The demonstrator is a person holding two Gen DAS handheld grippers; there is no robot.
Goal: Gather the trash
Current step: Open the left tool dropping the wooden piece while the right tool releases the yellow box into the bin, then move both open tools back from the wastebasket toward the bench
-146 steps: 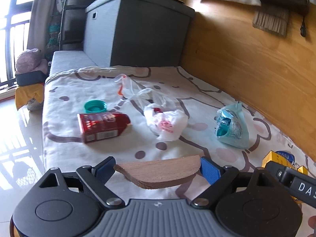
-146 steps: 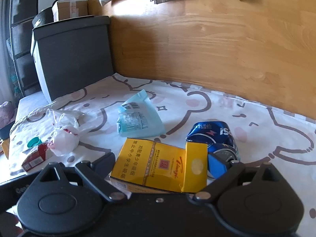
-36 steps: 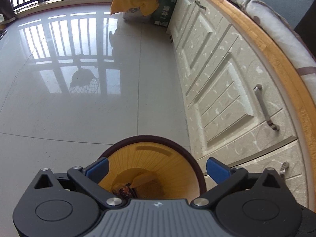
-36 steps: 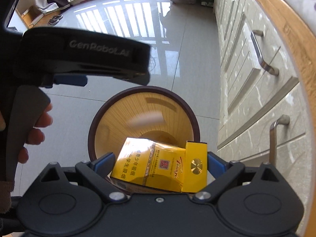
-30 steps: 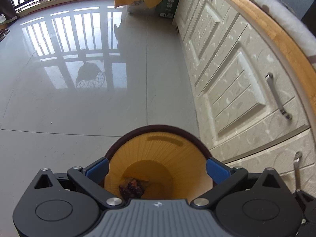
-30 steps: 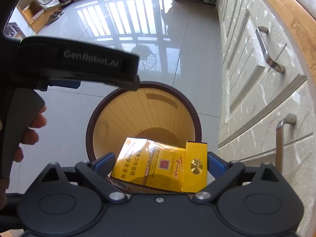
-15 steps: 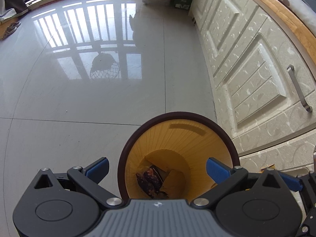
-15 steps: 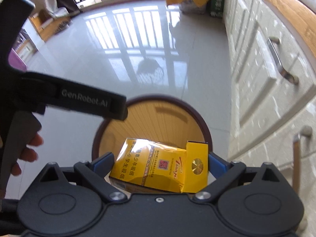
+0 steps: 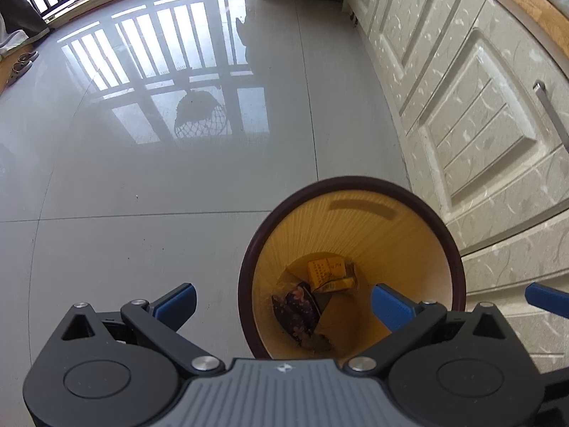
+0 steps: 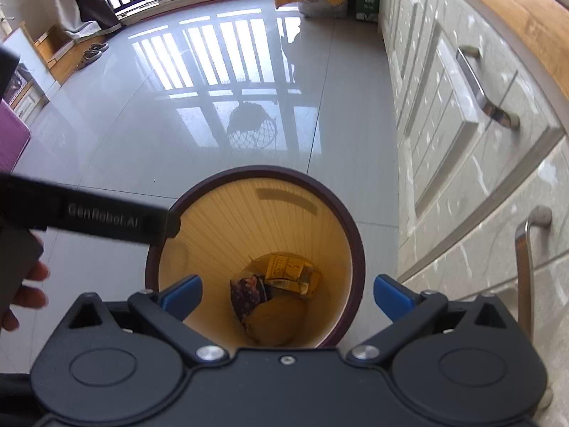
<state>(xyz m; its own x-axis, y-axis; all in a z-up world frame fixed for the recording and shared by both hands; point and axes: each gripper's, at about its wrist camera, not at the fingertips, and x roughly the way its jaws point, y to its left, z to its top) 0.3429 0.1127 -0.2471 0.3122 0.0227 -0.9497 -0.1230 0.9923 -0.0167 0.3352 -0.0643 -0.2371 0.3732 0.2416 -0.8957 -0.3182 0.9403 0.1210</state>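
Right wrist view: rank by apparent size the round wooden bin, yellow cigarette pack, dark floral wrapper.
1. Round wooden bin, largest by far.
2-3. Yellow cigarette pack and dark floral wrapper: alike, partly overlapped, not ranked.

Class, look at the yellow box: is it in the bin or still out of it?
In. The yellow box lies at the bottom of the bin, and the right gripper above it is open and empty.

One bin (image 10: pixel 341 213), three trash items (image 10: pixel 284 270)
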